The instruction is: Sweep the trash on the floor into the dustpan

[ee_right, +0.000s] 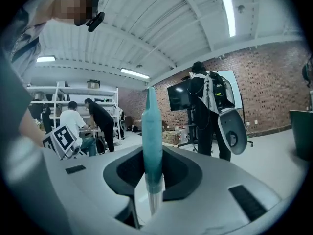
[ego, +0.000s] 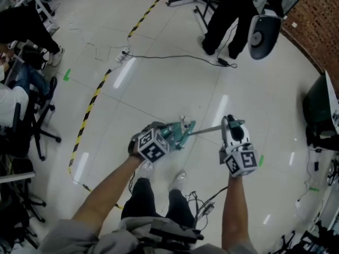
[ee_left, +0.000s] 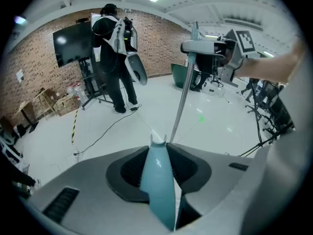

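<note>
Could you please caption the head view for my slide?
Over a white floor, the left gripper clamps a teal handle and the right gripper a teal-gripped metal pole.

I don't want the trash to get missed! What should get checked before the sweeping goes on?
1. Left tongs squeezing the teal handle: ok.
2. Right tongs squeezing the teal grip on the metal pole: ok.
3. Trash in sight on the floor: cannot tell, none can be made out.
4. Teal tool end touching the floor: cannot tell, too small in the head view.
5. Person ahead standing apart from the tools: ok.
6. Black cable lying well ahead of the tools: ok.
</note>
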A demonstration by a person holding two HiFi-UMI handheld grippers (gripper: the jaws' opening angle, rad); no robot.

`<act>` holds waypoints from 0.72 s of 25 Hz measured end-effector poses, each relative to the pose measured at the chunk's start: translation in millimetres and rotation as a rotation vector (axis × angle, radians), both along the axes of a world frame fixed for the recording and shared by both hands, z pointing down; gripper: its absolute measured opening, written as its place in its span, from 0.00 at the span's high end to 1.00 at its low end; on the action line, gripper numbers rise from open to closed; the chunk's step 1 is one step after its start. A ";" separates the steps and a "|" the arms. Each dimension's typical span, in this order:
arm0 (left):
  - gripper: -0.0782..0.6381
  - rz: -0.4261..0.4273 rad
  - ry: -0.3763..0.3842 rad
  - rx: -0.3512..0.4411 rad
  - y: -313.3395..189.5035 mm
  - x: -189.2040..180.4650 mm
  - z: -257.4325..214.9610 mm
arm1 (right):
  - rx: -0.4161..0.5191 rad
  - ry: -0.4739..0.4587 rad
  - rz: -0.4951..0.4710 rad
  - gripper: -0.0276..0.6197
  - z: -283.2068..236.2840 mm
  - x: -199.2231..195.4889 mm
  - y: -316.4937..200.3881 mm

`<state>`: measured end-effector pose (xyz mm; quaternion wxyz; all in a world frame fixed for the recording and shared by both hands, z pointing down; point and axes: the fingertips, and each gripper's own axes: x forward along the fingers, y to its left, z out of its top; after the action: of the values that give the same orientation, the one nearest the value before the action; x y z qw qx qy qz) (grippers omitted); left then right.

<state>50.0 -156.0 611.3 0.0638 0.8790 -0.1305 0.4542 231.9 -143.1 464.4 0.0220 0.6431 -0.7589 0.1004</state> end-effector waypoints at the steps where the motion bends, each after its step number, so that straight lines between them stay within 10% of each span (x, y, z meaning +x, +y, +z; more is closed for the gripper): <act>1: 0.74 -0.017 -0.002 -0.003 -0.2 1.7 0.9 | -0.001 0.014 -0.005 0.84 -0.5 7.2 -3.7; 11: 0.74 -0.272 -0.023 0.000 -8.1 38.2 16.9 | -0.067 0.125 -0.236 0.84 64.8 79.6 -58.0; 18: 0.74 -0.374 -0.039 0.039 -9.8 46.5 24.1 | -0.124 0.026 -0.437 0.84 113.7 62.8 -72.9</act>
<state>96.5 -165.8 635.3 0.1273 0.8315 -0.3015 0.4488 294.7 -216.0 578.1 0.0925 0.4618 -0.8723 0.1315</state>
